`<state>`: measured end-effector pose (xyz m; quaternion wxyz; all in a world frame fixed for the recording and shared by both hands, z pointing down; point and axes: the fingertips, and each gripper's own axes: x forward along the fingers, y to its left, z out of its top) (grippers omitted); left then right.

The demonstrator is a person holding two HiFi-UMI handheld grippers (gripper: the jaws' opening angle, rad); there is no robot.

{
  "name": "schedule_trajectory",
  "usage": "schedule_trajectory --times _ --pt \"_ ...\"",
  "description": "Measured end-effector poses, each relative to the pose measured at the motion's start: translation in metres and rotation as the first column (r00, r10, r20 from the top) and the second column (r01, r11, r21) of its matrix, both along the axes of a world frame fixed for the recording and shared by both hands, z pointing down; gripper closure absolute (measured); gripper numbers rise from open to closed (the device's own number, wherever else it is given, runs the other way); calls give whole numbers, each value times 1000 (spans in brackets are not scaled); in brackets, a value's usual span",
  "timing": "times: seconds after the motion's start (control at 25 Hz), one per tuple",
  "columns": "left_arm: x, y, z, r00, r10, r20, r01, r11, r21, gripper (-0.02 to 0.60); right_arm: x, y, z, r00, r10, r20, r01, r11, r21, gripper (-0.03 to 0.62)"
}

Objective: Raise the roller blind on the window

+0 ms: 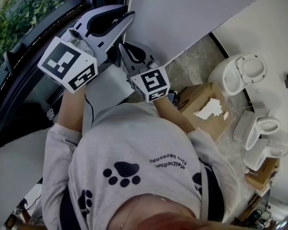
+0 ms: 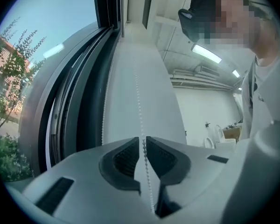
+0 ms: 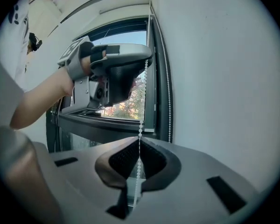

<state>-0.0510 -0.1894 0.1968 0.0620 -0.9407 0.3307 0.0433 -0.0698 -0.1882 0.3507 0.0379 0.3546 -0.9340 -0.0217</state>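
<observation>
— Well, what do our tools have?
— Our right gripper [image 3: 139, 143] has its ribbed black pads pressed together on the bead chain [image 3: 141, 125], small white balls on a cord. Our left gripper [image 2: 143, 141], higher up, keeps its pads a crack apart, with the chain running between them.
— Where does it hang?
— Against the smooth pale wall [image 3: 224, 78], just beside the dark window frame [image 3: 155, 78]. We can't make out the blind's cloth. Glossy white toilets [image 1: 242, 71] and a torn cardboard box [image 1: 199, 97] stand on the floor.
</observation>
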Motion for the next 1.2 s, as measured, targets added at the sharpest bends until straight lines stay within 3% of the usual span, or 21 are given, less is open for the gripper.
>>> schedule_trajectory --times 0.04,0.12,0.32,1.2 --pt "0 -2 -2 1000 -4 5 4 1000 5 552 -1 0 0 1000 1 0 -1 1000 1 583" --pt "2 -3 -2 1000 -6 14 6 1000 9 569 -1 0 -1 1000 4 2 -4 1000 -1 583" --pt "3 -3 3 999 23 -47 -25 999 -30 572 2 -5 3 1000 17 -3 -17 1000 -13 583" --pt "1 -1 119 999 -9 -40 1 978 -210 572 5 2 120 991 -5 -133 -18 985 -171 583"
